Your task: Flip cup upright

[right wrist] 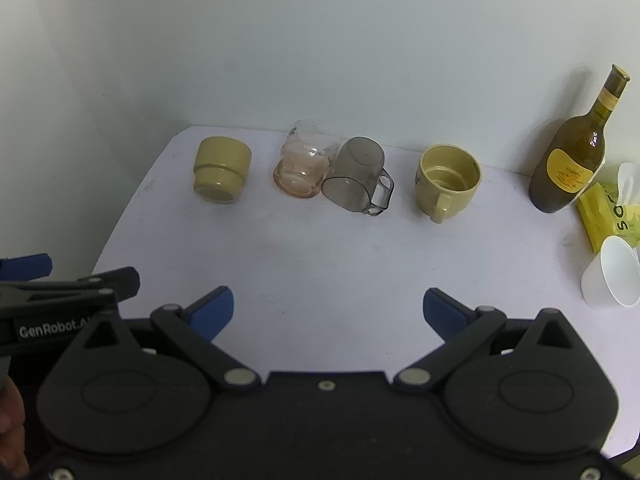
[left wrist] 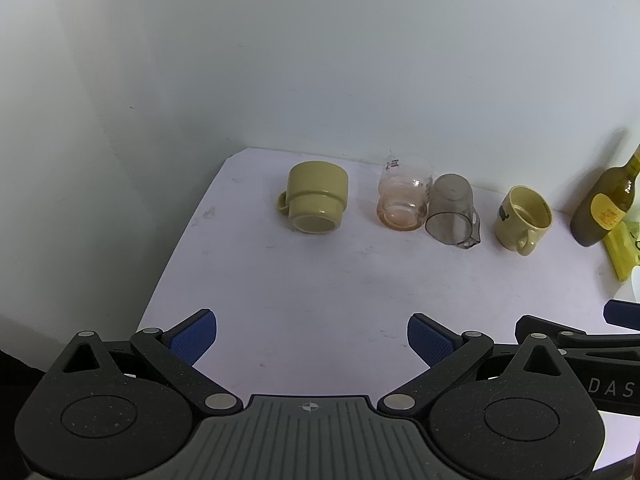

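Four cups stand in a row at the back of the white table (left wrist: 320, 280). A yellow mug (left wrist: 316, 202) (right wrist: 222, 170) lies tipped on the left. A clear pinkish glass cup (left wrist: 404, 198) (right wrist: 306, 166) lies tipped beside it, touching a smoky grey cup (left wrist: 452, 212) (right wrist: 358, 176) that also lies on its side. A second yellow mug (left wrist: 524, 216) (right wrist: 448, 176) stands upright on the right. My left gripper (left wrist: 312, 340) and my right gripper (right wrist: 328, 312) are both open and empty, near the table's front, well short of the cups.
An olive glass bottle (right wrist: 572, 160) (left wrist: 608, 204) stands at the back right by the wall. A yellow packet (right wrist: 608, 216) and a white paper cup (right wrist: 612, 278) on its side lie at the right edge. The right gripper's body (left wrist: 576, 344) shows beside the left one.
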`<state>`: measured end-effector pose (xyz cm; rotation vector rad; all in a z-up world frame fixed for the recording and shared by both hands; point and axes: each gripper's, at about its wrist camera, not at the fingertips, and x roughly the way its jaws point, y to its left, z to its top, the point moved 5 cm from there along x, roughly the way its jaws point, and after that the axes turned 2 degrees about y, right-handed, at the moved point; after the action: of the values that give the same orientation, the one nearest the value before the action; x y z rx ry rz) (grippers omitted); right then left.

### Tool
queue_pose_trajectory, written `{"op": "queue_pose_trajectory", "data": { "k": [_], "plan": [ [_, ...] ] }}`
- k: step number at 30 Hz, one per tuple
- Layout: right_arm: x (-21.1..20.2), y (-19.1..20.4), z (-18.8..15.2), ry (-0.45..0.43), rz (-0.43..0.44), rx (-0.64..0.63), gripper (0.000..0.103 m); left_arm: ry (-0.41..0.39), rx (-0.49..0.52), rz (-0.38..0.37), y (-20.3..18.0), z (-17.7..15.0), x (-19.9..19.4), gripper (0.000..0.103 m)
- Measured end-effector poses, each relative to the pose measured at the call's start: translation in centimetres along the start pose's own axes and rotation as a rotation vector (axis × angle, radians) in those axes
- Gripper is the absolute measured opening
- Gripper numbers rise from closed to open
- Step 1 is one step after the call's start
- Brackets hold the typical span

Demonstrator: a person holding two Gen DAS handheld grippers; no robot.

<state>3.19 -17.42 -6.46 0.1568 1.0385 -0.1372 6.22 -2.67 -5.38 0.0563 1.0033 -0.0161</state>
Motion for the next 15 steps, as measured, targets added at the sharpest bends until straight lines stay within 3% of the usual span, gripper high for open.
{"op": "queue_pose_trajectory", "data": {
  "k": [15],
  "plan": [
    [-0.07,0.16,-0.18,0.005,-0.003,0.006,0.102,0.006,0.005,-0.01,0.22,-0.07,0.29,0.103]
  ]
}}
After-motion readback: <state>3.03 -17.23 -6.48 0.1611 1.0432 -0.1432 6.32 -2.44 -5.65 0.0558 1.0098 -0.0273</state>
